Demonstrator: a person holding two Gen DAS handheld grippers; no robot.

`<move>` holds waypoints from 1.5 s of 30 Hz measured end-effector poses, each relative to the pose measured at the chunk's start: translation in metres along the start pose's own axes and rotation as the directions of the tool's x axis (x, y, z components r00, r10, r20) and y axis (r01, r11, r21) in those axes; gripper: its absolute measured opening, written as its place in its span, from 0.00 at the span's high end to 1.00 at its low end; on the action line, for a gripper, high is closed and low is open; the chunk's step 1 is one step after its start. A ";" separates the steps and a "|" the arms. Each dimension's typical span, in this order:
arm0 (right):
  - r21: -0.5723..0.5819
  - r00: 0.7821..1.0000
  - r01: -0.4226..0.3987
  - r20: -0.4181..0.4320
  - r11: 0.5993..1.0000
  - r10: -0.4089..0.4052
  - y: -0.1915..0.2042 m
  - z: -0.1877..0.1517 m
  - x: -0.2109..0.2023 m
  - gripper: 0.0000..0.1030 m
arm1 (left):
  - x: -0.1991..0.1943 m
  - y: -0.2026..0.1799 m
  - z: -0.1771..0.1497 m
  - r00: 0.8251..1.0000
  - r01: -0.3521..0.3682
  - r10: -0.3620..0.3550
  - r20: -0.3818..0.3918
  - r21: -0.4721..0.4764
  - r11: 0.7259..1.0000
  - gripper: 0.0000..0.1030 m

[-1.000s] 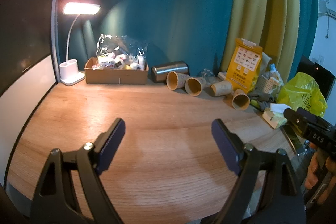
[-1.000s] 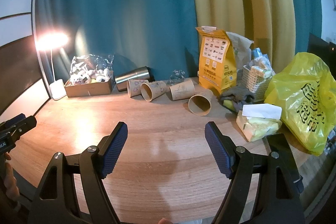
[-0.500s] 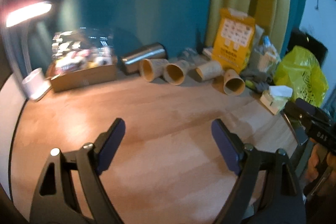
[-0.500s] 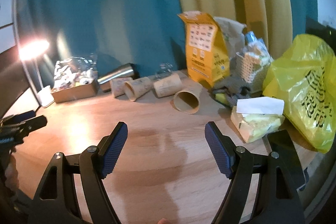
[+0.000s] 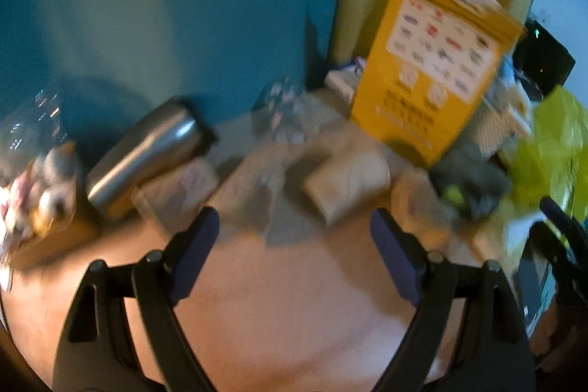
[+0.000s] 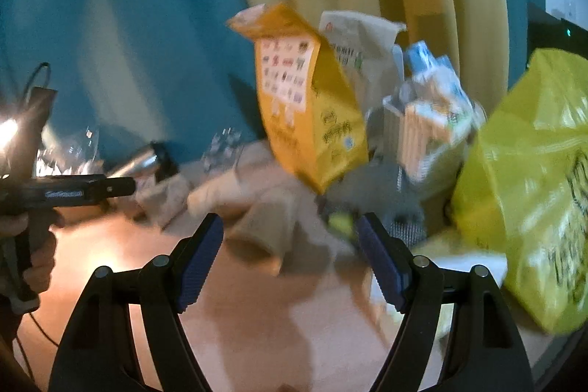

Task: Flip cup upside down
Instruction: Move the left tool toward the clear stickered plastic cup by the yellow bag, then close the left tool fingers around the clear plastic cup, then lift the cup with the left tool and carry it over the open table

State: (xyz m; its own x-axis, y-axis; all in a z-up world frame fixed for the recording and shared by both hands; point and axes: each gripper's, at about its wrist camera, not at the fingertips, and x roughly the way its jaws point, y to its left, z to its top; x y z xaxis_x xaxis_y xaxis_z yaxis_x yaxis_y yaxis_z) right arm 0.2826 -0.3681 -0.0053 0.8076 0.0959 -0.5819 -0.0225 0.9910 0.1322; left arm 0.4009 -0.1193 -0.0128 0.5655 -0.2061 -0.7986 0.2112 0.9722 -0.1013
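Note:
Several tan paper cups lie on their sides on the wooden table, blurred by motion. In the left wrist view one cup point(image 5: 349, 184) lies just beyond my open, empty left gripper point(image 5: 294, 234), with others point(image 5: 180, 186) to its left. In the right wrist view a cup point(image 6: 268, 226) lies between and just beyond the fingers of my open, empty right gripper point(image 6: 288, 236). The left gripper point(image 6: 73, 193) also shows at that view's left edge.
A steel flask point(image 5: 143, 153) lies at the back left. A yellow paper bag point(image 5: 430, 68) stands behind the cups, also seen in the right wrist view point(image 6: 305, 105). A yellow plastic bag point(image 6: 533, 179) and a white basket point(image 6: 422, 131) crowd the right.
Both grippers have moved forward toward the row of cups, which now look much larger and closer. Both stay open.

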 end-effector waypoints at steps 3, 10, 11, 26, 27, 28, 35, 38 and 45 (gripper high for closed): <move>0.020 1.000 0.009 0.009 1.000 -0.009 -0.014 0.018 0.023 0.23 | 0.031 -0.003 0.035 1.000 0.012 -0.012 -0.017 -0.015 1.000 0.17; 0.092 1.000 0.010 -0.017 0.996 -0.009 -0.039 0.030 0.062 0.23 | 0.128 -0.002 0.092 0.988 -0.005 -0.006 -0.156 -0.066 0.998 0.17; 0.092 1.000 0.009 -0.016 0.996 -0.008 -0.041 0.030 0.064 0.23 | 0.142 0.000 0.097 0.984 -0.032 0.019 -0.177 -0.071 0.997 0.17; 0.114 1.000 0.007 -0.004 0.993 -0.007 -0.055 0.023 0.072 0.23 | 0.193 0.005 0.104 0.970 -0.102 0.095 -0.222 -0.021 0.995 0.46; 0.117 1.000 0.008 -0.005 0.993 -0.007 -0.055 0.023 0.072 0.23 | 0.187 0.006 0.102 0.973 -0.102 0.095 -0.212 -0.025 0.994 0.47; 0.118 1.000 0.009 -0.004 0.993 -0.008 -0.055 0.023 0.072 0.23 | 0.180 0.008 0.100 0.974 -0.098 0.090 -0.208 -0.031 0.995 0.47; 0.116 1.000 -0.009 0.028 0.993 0.006 -0.048 0.021 0.047 0.23 | 0.104 0.001 0.079 0.989 -0.042 0.034 -0.141 -0.053 0.998 0.48; 0.114 0.999 -0.036 0.034 0.993 0.033 -0.041 0.017 0.030 0.23 | 0.063 -0.003 0.057 0.993 -0.023 0.016 -0.118 -0.054 0.998 0.48; 0.078 0.995 -0.101 0.030 0.992 0.099 -0.014 -0.009 -0.023 0.23 | -0.030 -0.024 -0.042 0.996 0.005 -0.013 -0.085 -0.088 0.996 0.47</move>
State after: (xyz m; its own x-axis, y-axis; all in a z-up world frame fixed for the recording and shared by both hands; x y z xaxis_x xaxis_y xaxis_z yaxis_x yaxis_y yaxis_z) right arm 0.2590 -0.3838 -0.0010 0.8185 0.1904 -0.5420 -0.0578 0.9660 0.2522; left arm 0.3455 -0.1319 -0.0112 0.4932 -0.2081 -0.8447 0.1434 0.9771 -0.1570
